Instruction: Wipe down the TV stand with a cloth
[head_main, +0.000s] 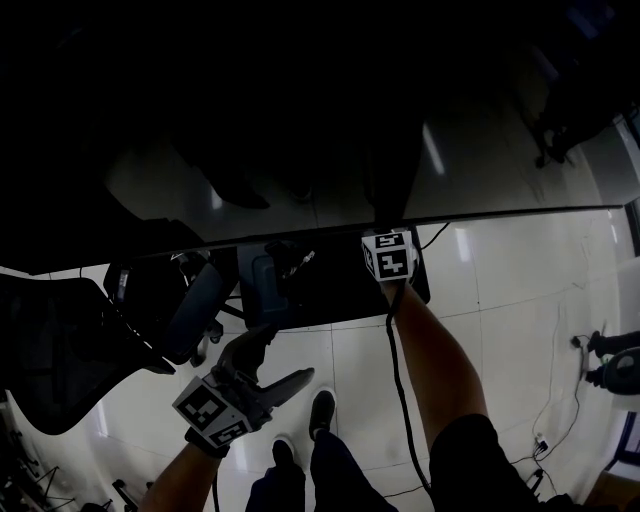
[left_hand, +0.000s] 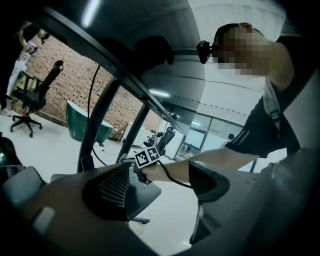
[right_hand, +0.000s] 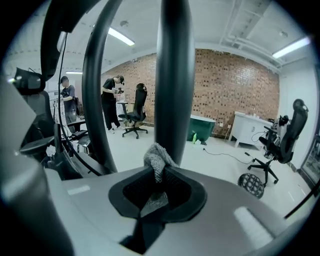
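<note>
Brick wall (right_hand: 235, 85) behind; right gripper (right_hand: 157, 187) pinches nubby cloth (right_hand: 156, 159) at round post (right_hand: 174, 75) (left gripper (left_hand: 162, 185) spread).

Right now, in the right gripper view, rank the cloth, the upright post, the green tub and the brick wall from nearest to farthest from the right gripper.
1. cloth, pinched in the right gripper, centre.
2. upright post, just behind the cloth, centre.
3. green tub, on the floor right of the post.
4. brick wall, behind the tub, at the back.
</note>
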